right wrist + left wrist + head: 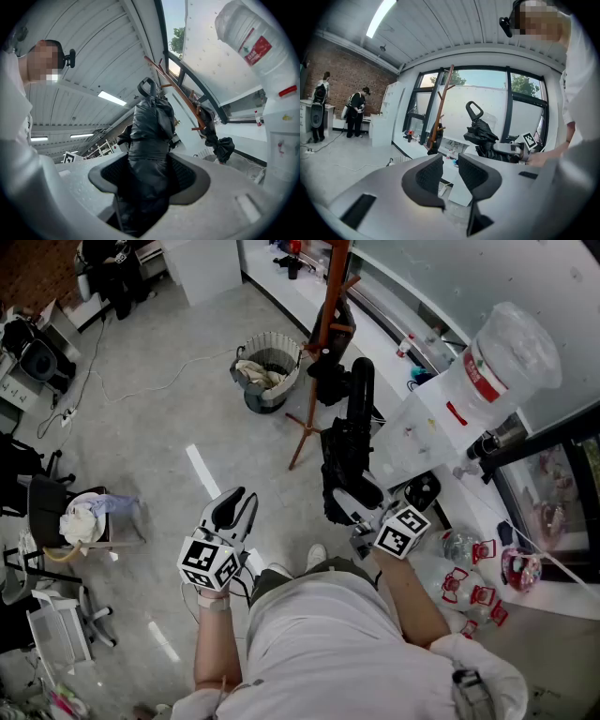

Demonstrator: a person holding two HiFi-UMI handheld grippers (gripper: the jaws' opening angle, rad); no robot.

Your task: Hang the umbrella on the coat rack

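Left tongs (234, 507), lower centre-left: narrow gap, nothing between. Right tongs (345, 505), centre-right: clamped on folded black umbrella (351, 432). Umbrella handle pointing toward upper centre, near wooden coat rack (333, 287), not yet on it.

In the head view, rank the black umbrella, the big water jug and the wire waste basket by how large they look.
1. Black umbrella and water jug: about alike. The umbrella is longer and the jug wider, so I won't rank them.
2. Waste basket: clearly smaller than both.
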